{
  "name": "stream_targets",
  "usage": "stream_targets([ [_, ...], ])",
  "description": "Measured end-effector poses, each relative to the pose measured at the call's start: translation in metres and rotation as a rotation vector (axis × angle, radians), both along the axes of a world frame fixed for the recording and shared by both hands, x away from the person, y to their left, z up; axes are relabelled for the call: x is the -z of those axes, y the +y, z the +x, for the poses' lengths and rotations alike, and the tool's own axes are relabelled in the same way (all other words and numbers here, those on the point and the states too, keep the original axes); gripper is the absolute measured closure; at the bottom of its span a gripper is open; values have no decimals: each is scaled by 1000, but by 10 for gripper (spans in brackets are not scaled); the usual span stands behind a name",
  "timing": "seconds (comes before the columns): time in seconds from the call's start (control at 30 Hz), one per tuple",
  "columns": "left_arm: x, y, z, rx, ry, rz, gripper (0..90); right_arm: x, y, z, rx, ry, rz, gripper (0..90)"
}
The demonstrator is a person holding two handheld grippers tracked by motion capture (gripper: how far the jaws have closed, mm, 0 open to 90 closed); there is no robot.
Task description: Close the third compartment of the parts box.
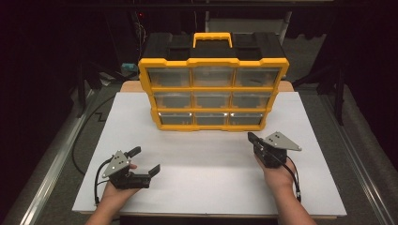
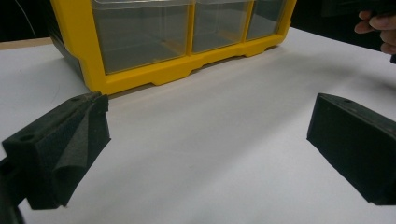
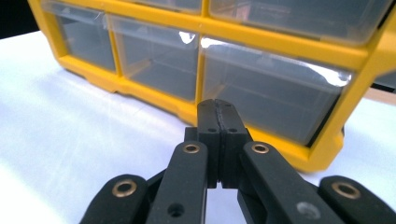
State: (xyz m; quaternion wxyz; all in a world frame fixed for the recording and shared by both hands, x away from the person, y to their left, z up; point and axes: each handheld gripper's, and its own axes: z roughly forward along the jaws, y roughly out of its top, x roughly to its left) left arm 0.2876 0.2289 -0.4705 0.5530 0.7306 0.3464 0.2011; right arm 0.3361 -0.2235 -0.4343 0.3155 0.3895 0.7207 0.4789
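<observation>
Work in hand: an approach to the yellow drawer organizer (image 1: 213, 89) is judged to be under way, with the bottom row of clear drawers as the likely target.

Organizer position: it is stood upright at the far middle of the white table (image 1: 211, 187), its drawer fronts turned toward the person and its black top and yellow handle (image 1: 212, 38) seen above.

Long axis: the organizer's long axis is laid from 9 to 3 o'clock across the table; each drawer would be drawn toward 6 o'clock.

Right gripper (image 1: 252, 138): its jaws are seen pressed together with nothing between them. In the right gripper view the closed tips (image 3: 220, 116) are pointed at the bottom-right drawer (image 3: 273, 100), near its front but not touching.

Direction from right jaws: the bottom-right drawer (image 1: 247, 118) is found at about 11 o'clock from the tips in the high view, near.

Left gripper (image 1: 145, 160): its jaws are held wide apart and empty, resting low over the table and pointed toward about 2 o'clock.

Direction from left jaws: the organizer's near-left corner (image 2: 100, 81) is found at about 11 o'clock in the left gripper view, well apart from the left finger (image 2: 60, 149).

Nearer hand: the right gripper is judged clearly nearer to the drawers.

Deciding relation: the closed right tips lie almost square to the drawer front; whether a pull lip is within reach cannot be told.
</observation>
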Motion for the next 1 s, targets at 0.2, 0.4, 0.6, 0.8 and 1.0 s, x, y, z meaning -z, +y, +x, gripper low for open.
stream_targets([
  [0.2,0,2,0,-11,4,-3,5,8,-10,-24,-4,6,12,900],
  [0.4,1,2,0,-16,16,-4,5,12,-25,-50,-1,-25,55,900],
  [0.6,1,1,1,-18,19,-1,5,21,-26,-53,-32,30,63,760],
  [0.8,1,1,1,-17,19,7,5,24,-29,-46,-61,58,77,470],
  [1.0,1,1,1,-15,21,14,5,25,-32,-40,-74,85,87,158],
])
